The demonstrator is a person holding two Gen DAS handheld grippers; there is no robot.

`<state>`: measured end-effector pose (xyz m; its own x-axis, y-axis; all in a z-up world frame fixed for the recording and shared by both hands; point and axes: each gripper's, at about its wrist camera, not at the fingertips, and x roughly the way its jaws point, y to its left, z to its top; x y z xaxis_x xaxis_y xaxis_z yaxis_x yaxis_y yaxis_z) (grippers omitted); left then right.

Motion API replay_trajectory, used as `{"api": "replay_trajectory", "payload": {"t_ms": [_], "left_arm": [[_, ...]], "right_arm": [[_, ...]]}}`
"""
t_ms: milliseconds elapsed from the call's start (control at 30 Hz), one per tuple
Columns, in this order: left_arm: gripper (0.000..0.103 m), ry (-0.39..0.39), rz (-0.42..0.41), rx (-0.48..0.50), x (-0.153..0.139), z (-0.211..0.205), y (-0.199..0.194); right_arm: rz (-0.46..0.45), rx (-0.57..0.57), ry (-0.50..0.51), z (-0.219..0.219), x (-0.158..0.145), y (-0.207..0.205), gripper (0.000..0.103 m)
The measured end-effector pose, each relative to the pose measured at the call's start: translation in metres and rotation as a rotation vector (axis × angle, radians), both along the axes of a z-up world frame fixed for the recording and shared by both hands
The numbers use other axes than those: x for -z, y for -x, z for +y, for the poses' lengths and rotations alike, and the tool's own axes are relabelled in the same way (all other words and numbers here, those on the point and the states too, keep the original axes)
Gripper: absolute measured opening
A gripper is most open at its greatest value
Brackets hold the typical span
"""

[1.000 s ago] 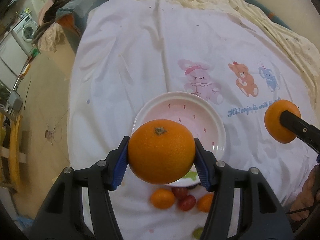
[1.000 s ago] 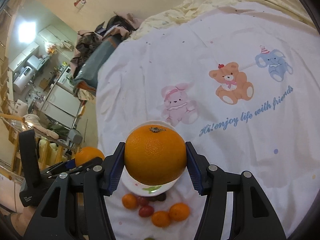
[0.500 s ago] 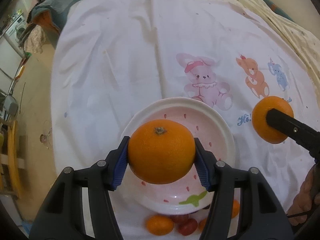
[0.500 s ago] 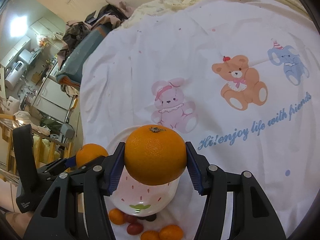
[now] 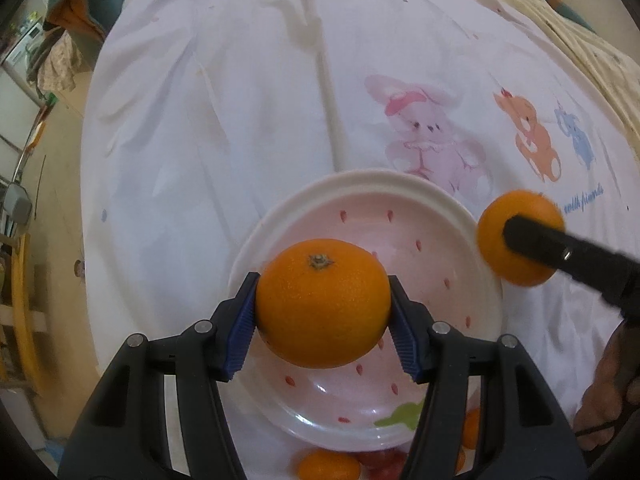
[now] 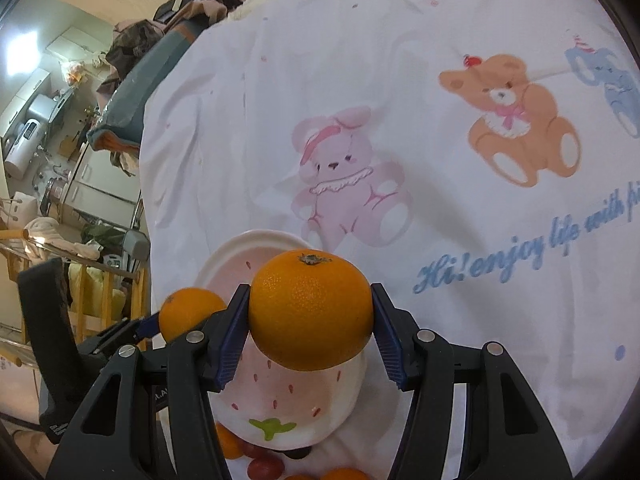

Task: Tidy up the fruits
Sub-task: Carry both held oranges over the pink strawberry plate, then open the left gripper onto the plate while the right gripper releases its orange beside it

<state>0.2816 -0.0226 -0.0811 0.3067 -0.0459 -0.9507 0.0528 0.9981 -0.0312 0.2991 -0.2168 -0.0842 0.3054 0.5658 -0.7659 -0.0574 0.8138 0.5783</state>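
My left gripper (image 5: 322, 328) is shut on a large orange (image 5: 323, 303), stem up, held right over the pink strawberry-print bowl (image 5: 400, 216). My right gripper (image 6: 310, 332) is shut on a second orange (image 6: 311, 308) at the bowl's (image 6: 240, 248) right side; in the left wrist view that orange (image 5: 516, 220) hangs just off the bowl's right rim. The left gripper's orange (image 6: 188, 310) shows at lower left in the right wrist view. Small tangerines (image 5: 328, 466) and red cherry tomatoes (image 6: 264, 466) lie on the cloth in front of the bowl.
A white sheet with a pink bunny (image 5: 424, 136), a bear (image 6: 516, 116) and blue lettering covers the surface. Its left edge drops off to the floor (image 5: 52, 184). A heap of clothes and a teal cushion (image 6: 148, 80) sit at the far left corner. A hand (image 5: 608, 392) holds the right tool.
Both grippers have sunk toward the bowl with their oranges; the bowl looms larger, and the left orange is now over its inside. The right orange has come closer to the rim.
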Motion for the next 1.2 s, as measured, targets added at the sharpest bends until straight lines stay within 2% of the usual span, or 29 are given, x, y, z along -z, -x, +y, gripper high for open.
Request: {"api": "replay_trajectory", "payload": {"t_ms": [167, 367, 833, 867, 967, 1033, 1200], "left_arm": [[0.056, -0.004, -0.006, 0.014, 0.007, 0.002, -0.007], [0.057, -0.005, 0.028, 0.028, 0.024, 0.002, -0.012], [0.06, -0.011, 0.055, 0.025, 0.027, -0.001, -0.012], [0.064, -0.013, 0.059, 0.025, 0.027, -0.001, -0.011], [0.086, -0.025, 0.023, 0.019, 0.019, -0.003, -0.01], [0.088, -0.027, 0.002, 0.019, 0.015, -0.002, -0.01], [0.088, -0.016, 0.016, 0.005, 0.015, 0.001, -0.01]], "right_arm": [[0.017, -0.047, -0.006, 0.02, 0.009, -0.005, 0.06], [0.061, -0.041, -0.019, 0.027, 0.022, -0.009, 0.06], [0.074, -0.028, -0.038, 0.025, 0.025, -0.011, 0.061], [0.074, -0.027, -0.04, 0.025, 0.025, -0.011, 0.062], [0.075, -0.027, -0.041, 0.025, 0.026, -0.011, 0.062], [0.071, -0.026, -0.044, 0.025, 0.026, -0.011, 0.063], [0.071, -0.026, -0.043, 0.027, 0.025, -0.012, 0.063]]}}
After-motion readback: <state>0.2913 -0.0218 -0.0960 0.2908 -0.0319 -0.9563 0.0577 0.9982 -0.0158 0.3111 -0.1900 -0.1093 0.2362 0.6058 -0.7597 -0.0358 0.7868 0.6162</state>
